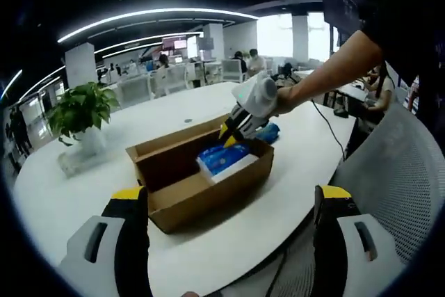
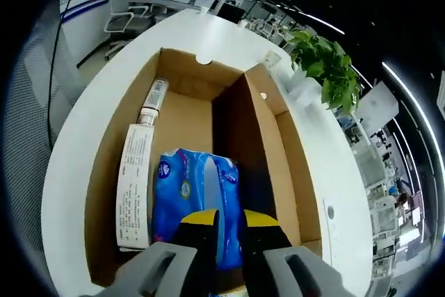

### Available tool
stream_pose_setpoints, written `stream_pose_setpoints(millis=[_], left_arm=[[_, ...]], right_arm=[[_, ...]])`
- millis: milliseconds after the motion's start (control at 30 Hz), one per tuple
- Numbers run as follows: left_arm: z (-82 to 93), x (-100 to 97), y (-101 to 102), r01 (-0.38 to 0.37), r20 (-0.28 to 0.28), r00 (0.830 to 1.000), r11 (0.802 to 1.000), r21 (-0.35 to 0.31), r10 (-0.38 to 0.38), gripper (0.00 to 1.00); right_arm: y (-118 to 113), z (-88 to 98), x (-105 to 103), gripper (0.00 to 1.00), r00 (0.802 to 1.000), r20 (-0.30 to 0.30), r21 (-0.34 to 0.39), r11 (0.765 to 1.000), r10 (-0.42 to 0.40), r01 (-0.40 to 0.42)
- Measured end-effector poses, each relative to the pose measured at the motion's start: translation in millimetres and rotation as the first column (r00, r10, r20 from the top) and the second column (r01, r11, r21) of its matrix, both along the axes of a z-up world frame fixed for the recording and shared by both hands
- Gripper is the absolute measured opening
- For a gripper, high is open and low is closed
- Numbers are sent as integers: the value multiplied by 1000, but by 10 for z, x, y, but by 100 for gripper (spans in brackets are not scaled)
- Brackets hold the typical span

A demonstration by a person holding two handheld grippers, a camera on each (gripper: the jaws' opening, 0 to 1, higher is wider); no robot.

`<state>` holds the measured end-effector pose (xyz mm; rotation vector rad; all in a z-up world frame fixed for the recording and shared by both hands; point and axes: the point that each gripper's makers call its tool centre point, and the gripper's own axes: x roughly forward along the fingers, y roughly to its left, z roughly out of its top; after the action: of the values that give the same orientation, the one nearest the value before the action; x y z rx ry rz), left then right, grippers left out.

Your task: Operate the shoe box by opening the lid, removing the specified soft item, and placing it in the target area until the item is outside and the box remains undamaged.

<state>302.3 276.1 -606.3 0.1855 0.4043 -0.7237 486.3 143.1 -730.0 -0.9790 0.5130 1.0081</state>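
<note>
Open brown cardboard shoe box (image 1: 201,175) sits on the white oval table (image 1: 83,186), lid already up. Blue plastic-wrapped soft tissue pack (image 2: 195,203) lies inside, 6 o'clock in the right gripper view. Right gripper (image 2: 229,222) reaches in from above, jaws pinched on the pack's near edge, presumably to lift it out. Left gripper (image 1: 229,203) hangs back, jaws spread, empty, clear of the box walls.

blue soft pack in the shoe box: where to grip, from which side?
Take the blue pack at its near end, coming straight down through the box's open top. It lies flat on the floor, with cardboard walls blocking any side approach, and the soft wrap should pinch easily. The right hand-held gripper sits there already, jaws close together on that end; a firm hold can't be confirmed.
</note>
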Motion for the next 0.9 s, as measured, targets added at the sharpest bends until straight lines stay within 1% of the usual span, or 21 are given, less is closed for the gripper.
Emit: stream_pose_setpoints(millis=[67, 133, 200, 267, 300, 367, 467, 500, 567, 633, 733, 900], left_arm=[[16, -30, -11, -4, 13, 1000, 1000, 5, 4, 99], [45, -61, -7, -5, 7, 1000, 1000, 16, 5, 99], [120, -91, -7, -18, 17, 1000, 1000, -1, 18, 99], [159, -112, -4, -28, 27, 999, 1000, -2, 28, 99], [165, -114, 0, -32, 30, 999, 999, 0, 32, 99], [141, -102, 13, -43, 35, 998, 999, -4, 43, 99], [109, -81, 52, -63, 38, 997, 998, 1, 63, 99], [108, -78, 55, -67, 38, 997, 998, -1, 67, 99], [122, -64, 73, -77, 52, 996, 997, -1, 77, 99], [121, -61, 86, -85, 47, 995, 996, -15, 86, 99], [115, -63, 93, -89, 38, 995, 996, -23, 90, 99], [114, -69, 82, -81, 38, 996, 996, -21, 82, 99]], right_arm=[[-8, -50, 10, 4, 1000, -7, -12, 1000, -4, 4], [-10, -68, 24, 2, 1000, -5, -20, 1000, -5, 5], [-15, -88, 39, 2, 1000, -5, -27, 1000, -7, 7], [-48, -119, 86, 1, 1000, 5, -47, 999, -17, 17], [-50, -128, 88, 0, 1000, 3, -48, 999, -17, 17], [-66, -117, 110, 0, 999, 31, -63, 998, -11, 13], [-52, -106, 96, 0, 999, 38, -65, 998, -2, 4], [-54, -85, 108, 0, 999, 53, -70, 998, 5, -1], [-49, -46, 107, 0, 999, 51, -54, 999, -5, 8], [-49, -8, 107, 0, 999, 53, -44, 999, -12, 15], [-24, 50, 69, 0, 998, 62, -30, 1000, -2, 4], [11, 172, 48, 0, 996, 87, -6, 1000, 0, 1]])
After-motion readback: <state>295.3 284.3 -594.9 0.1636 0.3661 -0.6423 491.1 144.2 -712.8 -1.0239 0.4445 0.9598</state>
